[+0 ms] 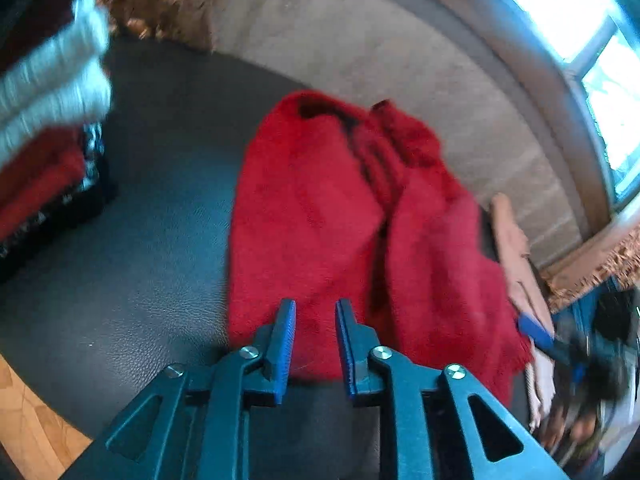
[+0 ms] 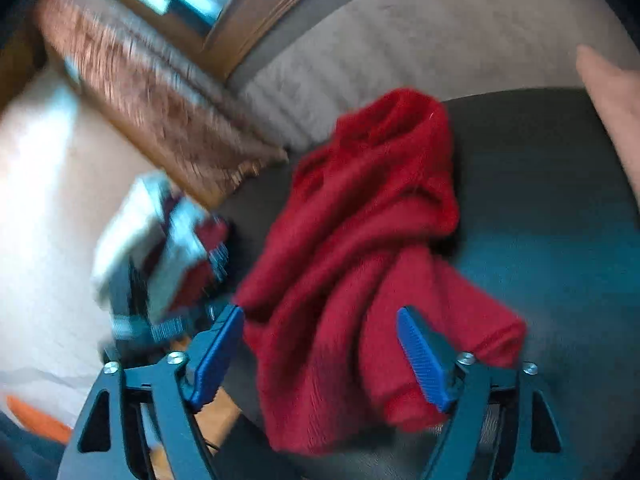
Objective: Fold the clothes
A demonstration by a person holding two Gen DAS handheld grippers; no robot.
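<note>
1. Left wrist view: your left gripper (image 1: 315, 340) points down at the crumpled fluffy red knitted garment (image 1: 320, 216) lying on the dark leather-textured bench (image 1: 152, 240). Its jaws stand narrowly apart, gripping nothing, with the garment's near edge just beyond the tips.
2. A blurred stack of folded white and red clothes (image 1: 48, 120) sits at the left.
3. Right wrist view: your right gripper (image 2: 320, 356) is spread wide, the red garment (image 2: 360, 240) lying bunched between and beyond its blue ribbed pads (image 2: 420, 356), not pinched.
</note>
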